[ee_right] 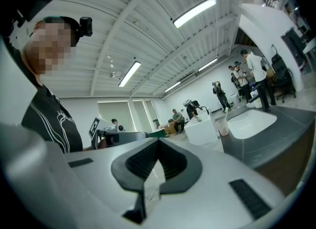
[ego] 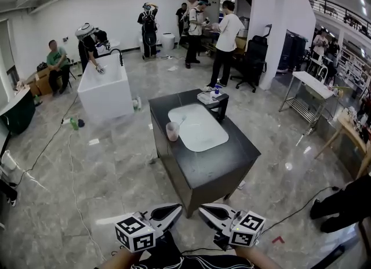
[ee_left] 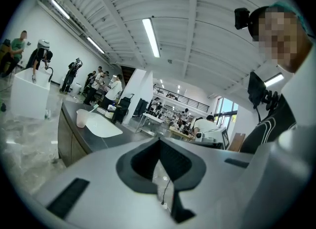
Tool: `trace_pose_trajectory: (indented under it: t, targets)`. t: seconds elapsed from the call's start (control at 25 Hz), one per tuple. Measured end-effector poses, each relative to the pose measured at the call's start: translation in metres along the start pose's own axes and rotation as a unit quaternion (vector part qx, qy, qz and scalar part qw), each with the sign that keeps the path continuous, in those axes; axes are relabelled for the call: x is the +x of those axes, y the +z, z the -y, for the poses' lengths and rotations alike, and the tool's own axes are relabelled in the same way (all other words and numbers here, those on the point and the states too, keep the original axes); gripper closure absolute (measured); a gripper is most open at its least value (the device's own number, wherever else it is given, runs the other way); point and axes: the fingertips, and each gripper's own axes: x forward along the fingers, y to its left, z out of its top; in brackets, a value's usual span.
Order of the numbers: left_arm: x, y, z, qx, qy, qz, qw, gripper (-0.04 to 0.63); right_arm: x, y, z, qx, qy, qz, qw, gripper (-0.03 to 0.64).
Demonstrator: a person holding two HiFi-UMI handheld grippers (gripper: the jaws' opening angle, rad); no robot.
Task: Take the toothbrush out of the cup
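Left hand-held gripper [ego: 169, 211] and right hand-held gripper [ego: 211, 211] are hanging pressed together, empty, off the table's [ego: 232, 160] near corner; cup [ego: 173, 131] is sitting at its left edge, toothbrush [ego: 181, 122] barely discernible inside.

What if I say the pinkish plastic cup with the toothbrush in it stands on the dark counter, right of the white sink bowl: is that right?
Not quite. The pinkish plastic cup with the toothbrush in it stands on the dark counter left of the white sink bowl, not right of it. The head view shows this.
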Motion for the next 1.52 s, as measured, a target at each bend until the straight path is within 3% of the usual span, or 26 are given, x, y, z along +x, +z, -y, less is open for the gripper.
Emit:
trace_pose_trajectory:
  t: [0.72,1.52]
  targets:
    - [0.047,0.082,-0.176,-0.041,-0.021,-0.036,0.9983,0.592,0.135,0.059,0.123,0.045,-0.056,0.016,0.997,0.612]
    - [0.091,0.12,-0.27,-0.046,-0.064,-0.054,0.9954,0.592,0.2,0.09,0.204,0.037,-0.106,0.027,0.993,0.611]
